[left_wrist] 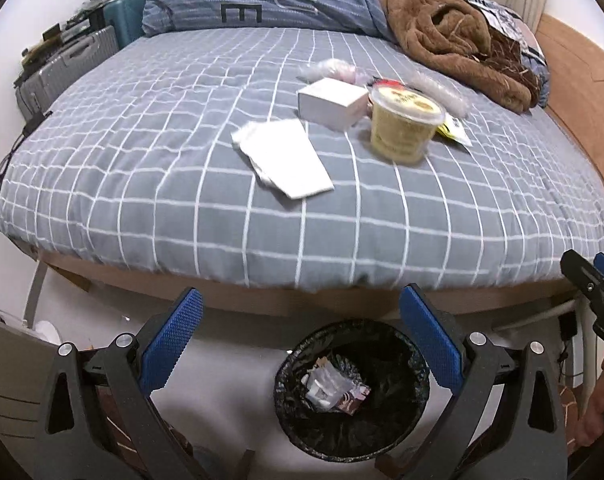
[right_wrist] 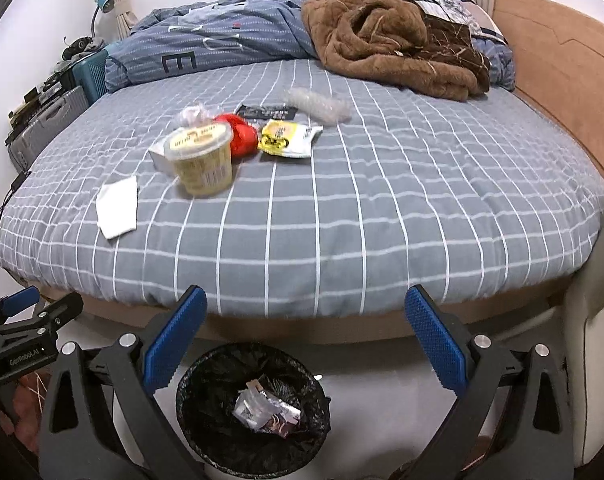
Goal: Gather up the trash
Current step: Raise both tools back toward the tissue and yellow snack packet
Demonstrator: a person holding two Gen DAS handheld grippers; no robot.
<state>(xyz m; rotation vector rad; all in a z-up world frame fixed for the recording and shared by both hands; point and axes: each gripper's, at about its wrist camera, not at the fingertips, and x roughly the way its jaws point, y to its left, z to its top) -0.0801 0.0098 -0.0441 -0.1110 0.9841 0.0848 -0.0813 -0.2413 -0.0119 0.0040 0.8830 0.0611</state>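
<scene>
Trash lies on the grey checked bed point(left_wrist: 142, 152): a white tissue point(left_wrist: 284, 158), a white box point(left_wrist: 330, 102), a yellow lidded cup point(left_wrist: 404, 122), a yellow wrapper point(right_wrist: 286, 140), a red item point(right_wrist: 244, 138), a dark packet point(right_wrist: 268, 112) and a clear plastic bottle point(right_wrist: 318, 106). A black-lined bin point(left_wrist: 352, 390) on the floor holds a few wrappers point(right_wrist: 266, 410). My left gripper point(left_wrist: 302, 334) is open and empty above the bin. My right gripper point(right_wrist: 306, 334) is open and empty above the bin point(right_wrist: 252, 408).
A brown fleece blanket point(right_wrist: 386, 36) and a blue quilt point(right_wrist: 206, 40) lie at the bed's far end. Suitcases point(left_wrist: 74, 60) stand at the left side. A wooden headboard point(right_wrist: 562, 68) runs along the right.
</scene>
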